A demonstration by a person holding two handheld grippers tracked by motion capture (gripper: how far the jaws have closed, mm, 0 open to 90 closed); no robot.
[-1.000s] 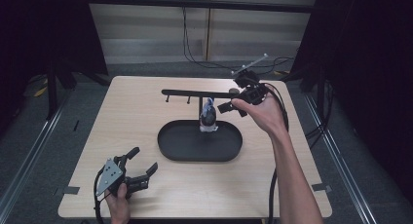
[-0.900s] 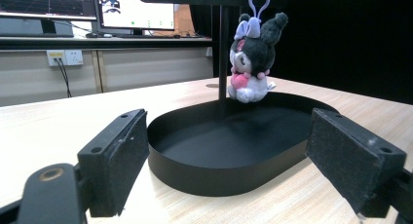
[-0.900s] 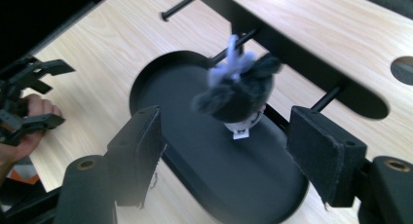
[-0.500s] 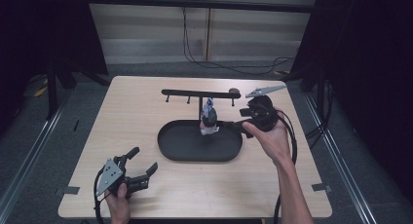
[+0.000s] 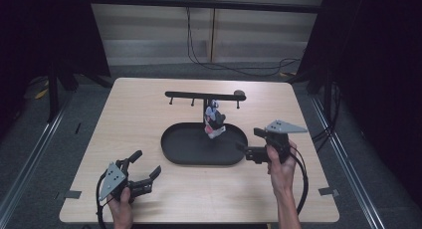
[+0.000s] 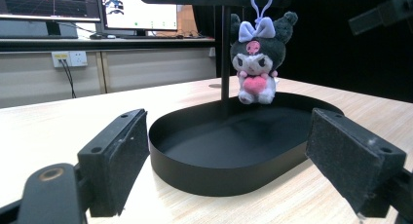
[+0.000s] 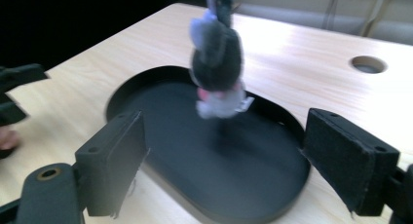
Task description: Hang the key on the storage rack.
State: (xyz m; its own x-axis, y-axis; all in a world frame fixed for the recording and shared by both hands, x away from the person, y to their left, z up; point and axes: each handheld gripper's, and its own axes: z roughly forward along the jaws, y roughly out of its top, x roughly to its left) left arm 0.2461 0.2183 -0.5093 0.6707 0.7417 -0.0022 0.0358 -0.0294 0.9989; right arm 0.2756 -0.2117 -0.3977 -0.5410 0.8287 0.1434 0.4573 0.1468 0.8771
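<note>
A small dark plush toy [image 5: 214, 121] [image 6: 254, 70] [image 7: 216, 63] with a lilac bow and pink heart hangs by a loop from the black rack [image 5: 204, 96] over the black oval tray [image 5: 179, 152] [image 6: 219, 165] [image 7: 146, 102]. My right gripper [image 5: 249, 143] [image 7: 238, 170] stands open at the tray's right end, jaws pointing left toward the toy, with nothing between them. Near the table's front left, my left gripper [image 5: 144, 167] [image 6: 229, 170] rests open and empty, facing the tray.
The wooden table [image 5: 124, 119] has a round hole [image 7: 368, 64] in its top. Cables trail from both grippers. Monitors [image 6: 97, 5] and a wall socket sit beyond the table. Dark floor and metal rails surround the table.
My right gripper has drawn away from the rack's right end, down and toward the front, to the tray's right side. The toy stays hanging on the rack. The left gripper has not moved.
</note>
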